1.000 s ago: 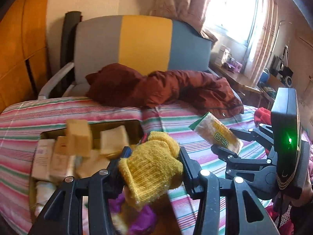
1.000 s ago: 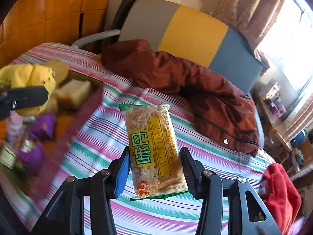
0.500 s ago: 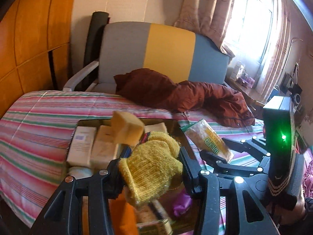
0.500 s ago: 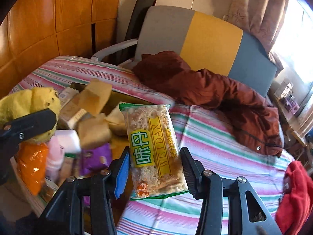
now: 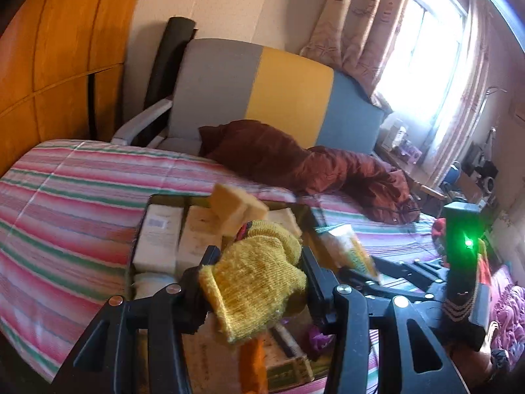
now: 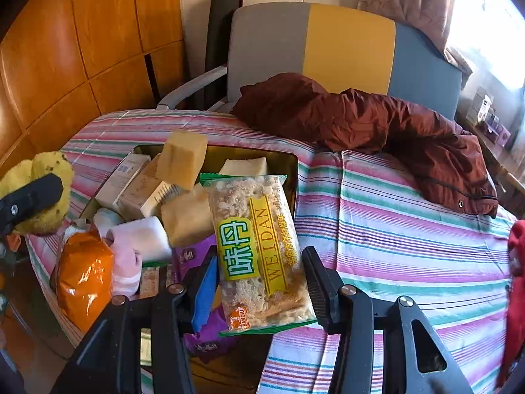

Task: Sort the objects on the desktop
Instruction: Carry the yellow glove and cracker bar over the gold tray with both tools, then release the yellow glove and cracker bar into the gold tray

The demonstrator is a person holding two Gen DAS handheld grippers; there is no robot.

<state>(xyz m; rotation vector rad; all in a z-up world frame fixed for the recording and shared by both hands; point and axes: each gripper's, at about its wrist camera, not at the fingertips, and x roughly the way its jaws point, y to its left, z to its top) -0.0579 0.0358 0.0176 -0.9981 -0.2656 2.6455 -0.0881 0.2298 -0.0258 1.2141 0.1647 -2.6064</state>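
The left gripper [image 5: 259, 290] is pinching a yellow knitted glove [image 5: 252, 279] between its two black fingers, the wool bulging out above and below the pads. It is hovering over the near end of a shallow metal tray [image 6: 293, 177] that is sitting on a bed covered with a striped sheet [image 6: 393, 229]. The right gripper [image 6: 261, 282] is clamping a clear snack packet [image 6: 259, 246] with green and yellow "WEIDAN" lettering, holding it upright above the tray's right edge.

The tray is lying toward the left side of the bed and is crowded. Pale yellow sponge blocks [image 6: 182, 159] are piling up at its far end beside white cartons [image 6: 123, 179]. Nearer, an orange foil bag [image 6: 83, 279] is leaning at the left, with a pink-and-white rolled sock [image 6: 126, 262] just beside it and a purple wrapper [image 6: 206, 328] under the snack packet.

Beyond the bed, a dark red jacket [image 6: 377, 121] is sprawling across the far side in front of a chair with a grey, yellow and blue back [image 6: 344, 46]. A red cloth [image 6: 516, 279] is showing at the right edge.
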